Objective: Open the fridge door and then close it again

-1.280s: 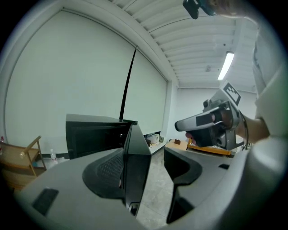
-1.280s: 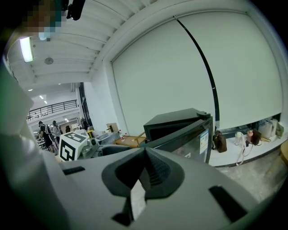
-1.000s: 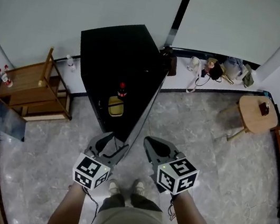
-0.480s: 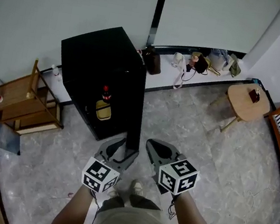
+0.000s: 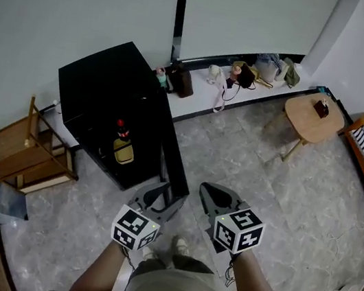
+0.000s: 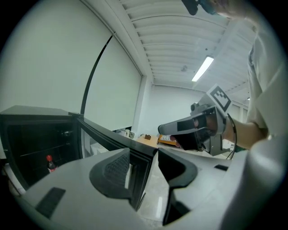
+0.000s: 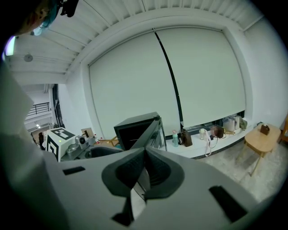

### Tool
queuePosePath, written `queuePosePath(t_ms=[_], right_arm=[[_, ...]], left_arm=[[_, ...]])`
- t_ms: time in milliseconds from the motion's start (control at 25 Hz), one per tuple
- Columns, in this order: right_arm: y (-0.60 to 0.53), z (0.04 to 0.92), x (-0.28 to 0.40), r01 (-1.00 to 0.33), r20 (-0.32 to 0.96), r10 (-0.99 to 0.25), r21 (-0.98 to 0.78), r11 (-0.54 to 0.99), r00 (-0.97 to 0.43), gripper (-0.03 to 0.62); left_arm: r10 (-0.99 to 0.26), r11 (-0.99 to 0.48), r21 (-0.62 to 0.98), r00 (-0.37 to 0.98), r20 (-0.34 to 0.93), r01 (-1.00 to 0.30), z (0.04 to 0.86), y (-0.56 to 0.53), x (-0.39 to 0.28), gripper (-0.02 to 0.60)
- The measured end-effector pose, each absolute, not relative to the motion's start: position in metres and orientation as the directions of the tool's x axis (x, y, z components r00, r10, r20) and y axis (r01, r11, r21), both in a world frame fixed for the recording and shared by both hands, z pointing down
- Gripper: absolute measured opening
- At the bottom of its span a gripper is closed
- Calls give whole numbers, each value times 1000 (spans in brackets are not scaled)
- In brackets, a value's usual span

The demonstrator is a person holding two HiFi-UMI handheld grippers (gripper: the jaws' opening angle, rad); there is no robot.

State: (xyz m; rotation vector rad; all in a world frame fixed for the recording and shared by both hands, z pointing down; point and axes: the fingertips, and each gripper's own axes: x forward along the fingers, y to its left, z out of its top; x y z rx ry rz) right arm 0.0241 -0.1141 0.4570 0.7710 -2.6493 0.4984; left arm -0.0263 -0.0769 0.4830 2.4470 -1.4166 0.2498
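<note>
"Nearest the person, what are the grippers doing?"

"The left gripper [image 5: 167, 196] is closing its jaws around the free edge of the fridge door [image 5: 174, 168], with the pads not yet pressing. Just beside it, the right gripper [image 5: 207, 189] is closed on nothing."

"And beyond?"

"The black fridge [image 5: 102, 82] stands open by the wall, with a red-capped bottle [image 5: 121, 128] inside."

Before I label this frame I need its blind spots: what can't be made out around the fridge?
Fridge shelves: head view, interior too dark beyond the red-capped bottle.
Fridge door handle: head view, door seen edge-on.
Left gripper pad contact: left gripper view, jaws closing around the door edge, near jaw covers it.
Ledge items: head view, too small.
</note>
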Motion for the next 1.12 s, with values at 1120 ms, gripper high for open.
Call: queuePosePath(t_ms=[1120], right_arm=[[-201,460,137,-691,382,-587,-244,681,-714,-3]], left_arm=[[-804,-517,97,522,284,-850,465,-198,53,172]])
